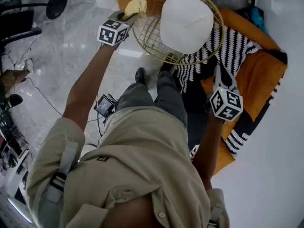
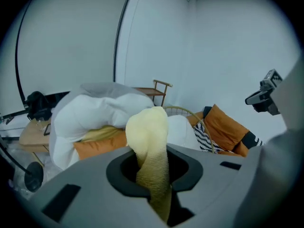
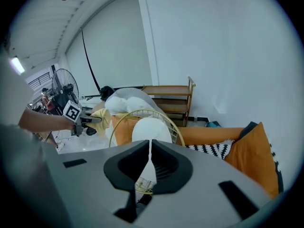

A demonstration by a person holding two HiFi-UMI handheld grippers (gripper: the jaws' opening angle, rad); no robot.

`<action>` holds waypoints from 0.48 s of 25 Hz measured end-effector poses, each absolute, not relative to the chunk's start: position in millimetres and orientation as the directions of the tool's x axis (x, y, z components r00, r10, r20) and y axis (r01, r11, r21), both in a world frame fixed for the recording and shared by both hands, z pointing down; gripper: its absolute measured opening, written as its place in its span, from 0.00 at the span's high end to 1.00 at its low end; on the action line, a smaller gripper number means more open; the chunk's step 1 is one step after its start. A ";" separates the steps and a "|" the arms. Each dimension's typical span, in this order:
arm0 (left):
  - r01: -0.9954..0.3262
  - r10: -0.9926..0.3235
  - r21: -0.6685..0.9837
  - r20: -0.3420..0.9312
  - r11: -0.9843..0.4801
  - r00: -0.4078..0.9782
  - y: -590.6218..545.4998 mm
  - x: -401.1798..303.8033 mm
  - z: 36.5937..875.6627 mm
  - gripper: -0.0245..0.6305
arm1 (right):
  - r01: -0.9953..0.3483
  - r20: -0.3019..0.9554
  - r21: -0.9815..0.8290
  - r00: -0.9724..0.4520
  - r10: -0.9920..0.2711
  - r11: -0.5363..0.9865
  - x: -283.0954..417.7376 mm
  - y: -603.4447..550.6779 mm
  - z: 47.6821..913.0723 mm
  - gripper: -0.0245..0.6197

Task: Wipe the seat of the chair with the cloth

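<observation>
A round gold wire chair (image 1: pixel 148 32) with a white seat cushion (image 1: pixel 186 23) stands in front of me. My left gripper (image 1: pixel 128 17) is shut on a pale yellow cloth (image 1: pixel 137 6) just outside the chair's left rim. In the left gripper view the cloth (image 2: pixel 148 137) sticks up from between the jaws of the left gripper (image 2: pixel 156 184), with the chair (image 2: pixel 183 122) behind it. My right gripper (image 1: pixel 219 71) hangs to the right of the chair over a striped cloth. Its jaws (image 3: pixel 150 148) meet with nothing between them, and it faces the chair (image 3: pixel 151 127).
Orange cushions (image 1: pixel 259 75) and a black-and-white striped cloth (image 1: pixel 235 44) lie right of the chair. A white bag (image 2: pixel 104 108) and a wooden shelf (image 3: pixel 171 99) stand beyond it. A standing fan (image 3: pixel 61 87), cables and a small device (image 1: pixel 105 105) are on the grey floor at the left.
</observation>
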State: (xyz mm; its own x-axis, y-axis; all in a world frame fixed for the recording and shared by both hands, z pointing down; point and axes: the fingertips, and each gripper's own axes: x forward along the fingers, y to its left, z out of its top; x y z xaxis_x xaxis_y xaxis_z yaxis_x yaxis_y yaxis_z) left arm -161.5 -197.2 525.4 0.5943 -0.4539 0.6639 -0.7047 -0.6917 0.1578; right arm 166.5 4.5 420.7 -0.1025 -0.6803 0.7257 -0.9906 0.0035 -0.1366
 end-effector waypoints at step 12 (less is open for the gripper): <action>-0.684 -0.631 0.059 0.337 -0.727 0.699 -154.4 -220.5 286.3 0.85 | -0.994 0.495 -0.057 -0.111 -0.862 0.095 116.9 -15.9 261.2 0.92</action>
